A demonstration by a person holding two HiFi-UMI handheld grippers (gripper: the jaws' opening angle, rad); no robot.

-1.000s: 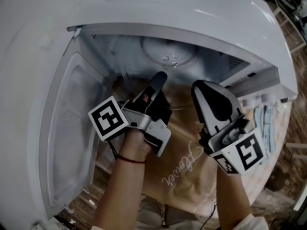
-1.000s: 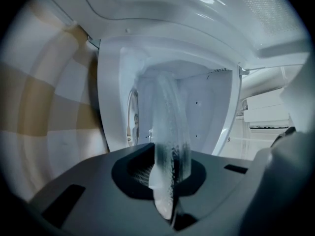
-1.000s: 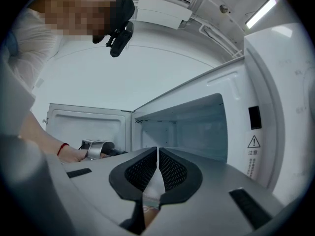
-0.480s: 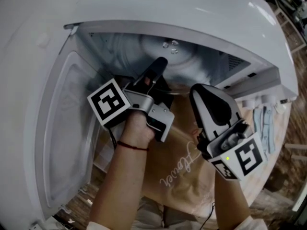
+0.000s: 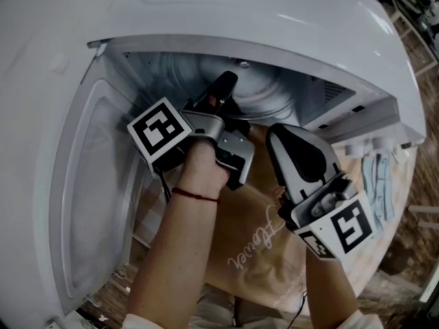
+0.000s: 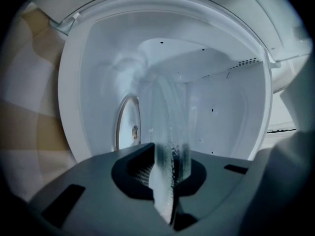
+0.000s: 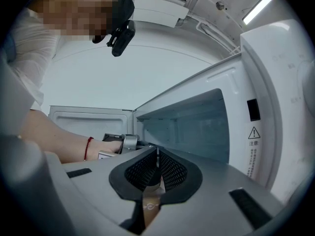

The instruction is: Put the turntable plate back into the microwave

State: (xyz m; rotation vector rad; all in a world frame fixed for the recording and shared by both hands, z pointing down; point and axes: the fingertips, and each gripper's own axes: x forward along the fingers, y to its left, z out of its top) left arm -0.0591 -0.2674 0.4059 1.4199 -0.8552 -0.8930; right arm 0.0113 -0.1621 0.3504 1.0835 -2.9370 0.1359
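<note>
while the left gripper is reaching inside the white microwave in the head view, the clear round glass turntable plate ahead of it is needing centring before lowering. left gripper view: jaws are clenching its translucent ribbed rim. right gripper view: right gripper is hanging shut, empty.

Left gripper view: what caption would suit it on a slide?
Left gripper shut on the glass turntable plate, held edge-on, facing the open white microwave.

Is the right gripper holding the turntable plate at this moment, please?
No, the right gripper has its fingers shut on nothing, while the left gripper clamps the glass turntable plate edge-on.
</note>
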